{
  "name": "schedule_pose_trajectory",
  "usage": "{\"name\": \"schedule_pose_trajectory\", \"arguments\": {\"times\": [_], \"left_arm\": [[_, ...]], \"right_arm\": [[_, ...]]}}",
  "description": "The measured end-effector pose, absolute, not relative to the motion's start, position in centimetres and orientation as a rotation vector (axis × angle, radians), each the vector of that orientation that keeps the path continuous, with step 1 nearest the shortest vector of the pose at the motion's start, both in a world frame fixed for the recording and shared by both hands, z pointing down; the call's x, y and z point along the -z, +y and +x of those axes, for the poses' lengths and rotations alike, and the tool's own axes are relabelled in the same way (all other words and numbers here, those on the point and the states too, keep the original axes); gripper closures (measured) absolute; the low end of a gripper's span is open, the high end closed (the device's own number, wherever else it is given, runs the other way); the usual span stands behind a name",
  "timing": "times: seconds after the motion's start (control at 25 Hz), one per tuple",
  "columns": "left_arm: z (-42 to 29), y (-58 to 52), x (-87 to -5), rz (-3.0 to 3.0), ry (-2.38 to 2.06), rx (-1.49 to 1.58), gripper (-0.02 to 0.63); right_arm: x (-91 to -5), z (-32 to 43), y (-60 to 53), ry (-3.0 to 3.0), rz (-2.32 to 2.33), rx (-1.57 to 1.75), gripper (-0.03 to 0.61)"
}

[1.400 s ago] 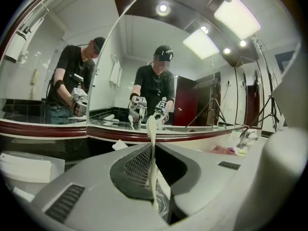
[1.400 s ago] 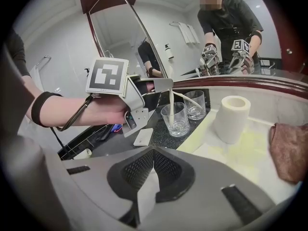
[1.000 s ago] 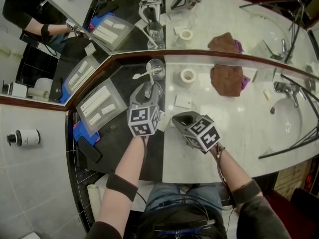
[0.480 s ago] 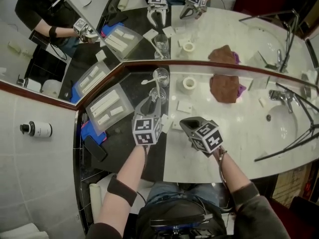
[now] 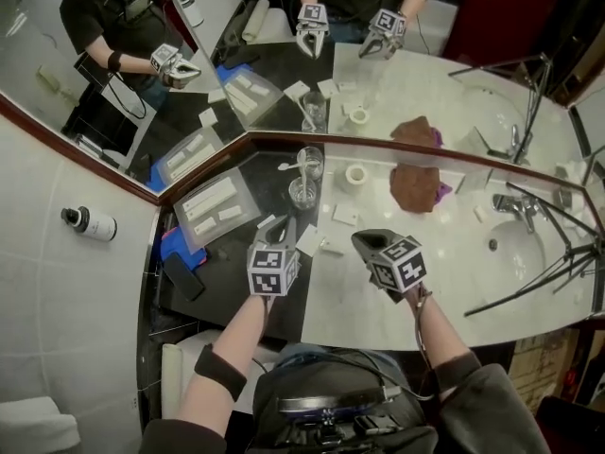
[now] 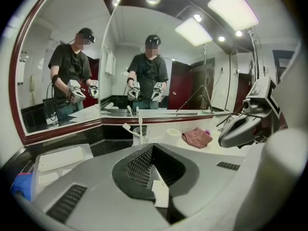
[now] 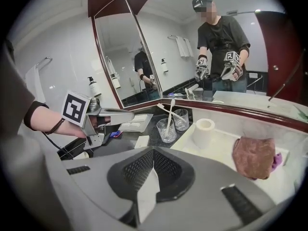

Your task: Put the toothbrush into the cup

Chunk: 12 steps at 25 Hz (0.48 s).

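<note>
The toothbrush [image 5: 304, 170] is seen standing in the cup [image 5: 302, 194], a clear glass set on the dark part of the counter [image 5: 227, 282] near the mirror [image 5: 454, 93], so the task is judged done. The left tool [image 5: 285, 227] is held short of the cup. Its jaws have just been brought together with nothing between them, presumably because the glass needs no steadying. The right tool [image 5: 363, 242] is held shut and empty beside it, clear of the glass. The toothbrush is white and slender, handle down, head above the rim, nearly upright. A second glass [image 5: 310, 162] is seen just behind.
</note>
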<state>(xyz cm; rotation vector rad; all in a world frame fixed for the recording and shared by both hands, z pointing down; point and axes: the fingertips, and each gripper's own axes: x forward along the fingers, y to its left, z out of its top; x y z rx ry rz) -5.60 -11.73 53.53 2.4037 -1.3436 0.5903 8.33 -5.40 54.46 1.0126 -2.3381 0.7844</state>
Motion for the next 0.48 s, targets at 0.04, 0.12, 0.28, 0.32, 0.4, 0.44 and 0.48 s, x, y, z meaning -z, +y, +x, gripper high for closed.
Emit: {"name": "schedule_pose_trajectory", "arguments": {"times": [0.04,0.12,0.28,0.32,0.4,0.44,0.48], "left_arm": [[-5.8,-11.2,-53.6,2.396,-1.346,-0.588,0.614],[-6.4,-10.1,-53.8,2.378,-1.353,-0.589,0.614],[-7.9,-8.1,-54.5,2.334,-1.368,-0.591,0.614],[-8.3,-7.7,-54.6,2.323,-1.372,-0.589,0.614],[-9.0,-6.9,-54.8,2.301,-1.380,-0.583,0.614],[-9.3,-6.5,-54.8,2.291,-1.383,-0.577,0.614],[-9.5,-6.2,-54.7,2.281,-1.385,-0.568,0.614]], "right_arm": [[-54.3,8.8,-5.3,-2.334,1.020,-0.782,0.560],[-54.0,9.8,-5.0,-2.323,1.044,-0.777,0.560],[-53.9,12.6,-4.4,-2.296,1.116,-0.787,0.560],[-53.9,13.3,-4.1,-2.288,1.135,-0.793,0.560],[-54.0,14.8,-3.6,-2.274,1.171,-0.805,0.560],[-54.1,15.6,-3.3,-2.267,1.191,-0.812,0.560],[-54.2,16.4,-3.0,-2.260,1.212,-0.819,0.560]]}}
